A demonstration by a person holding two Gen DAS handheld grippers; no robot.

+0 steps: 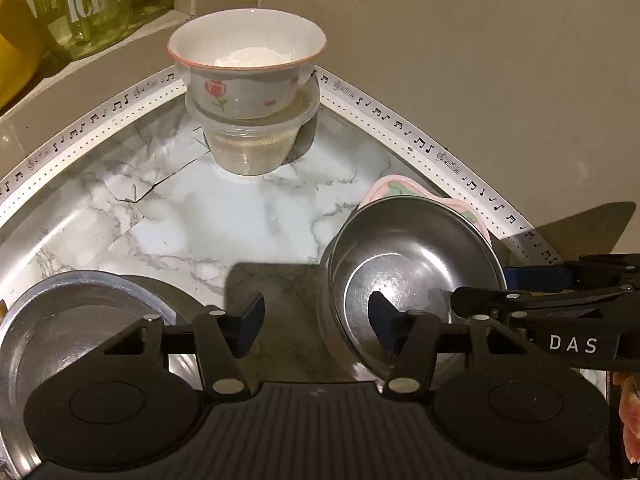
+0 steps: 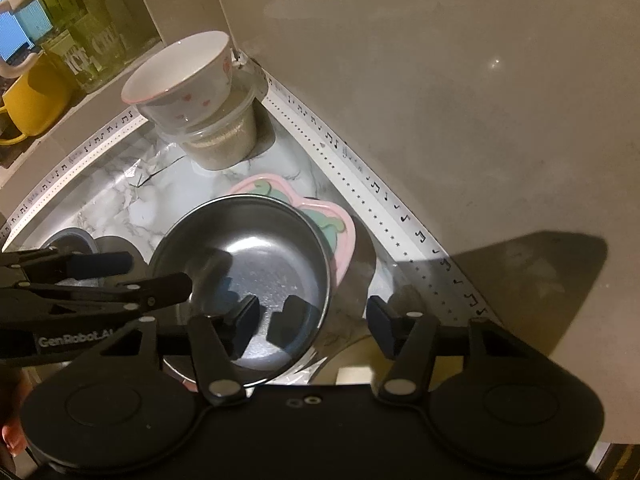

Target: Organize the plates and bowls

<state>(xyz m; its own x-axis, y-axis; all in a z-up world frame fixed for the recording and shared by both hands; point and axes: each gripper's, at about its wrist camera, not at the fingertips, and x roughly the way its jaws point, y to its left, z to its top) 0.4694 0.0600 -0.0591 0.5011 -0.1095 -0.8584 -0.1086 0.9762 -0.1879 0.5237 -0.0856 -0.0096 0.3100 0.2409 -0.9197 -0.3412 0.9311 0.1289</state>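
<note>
A steel bowl sits on a pink plate with a green pattern on the marble shelf. My left gripper straddles the bowl's left rim, one fingertip inside and the other outside; the pads stand apart from the rim. My right gripper straddles the opposite rim of the steel bowl the same way, open. At the back corner a floral ceramic bowl rests on a clear plastic tub. A flat steel plate lies at the lower left.
Beige walls meet in a corner just behind the stack, edged by a white strip with music notes. On a ledge to the left stand green glass jars and a yellow mug. Bare marble lies between stack and bowl.
</note>
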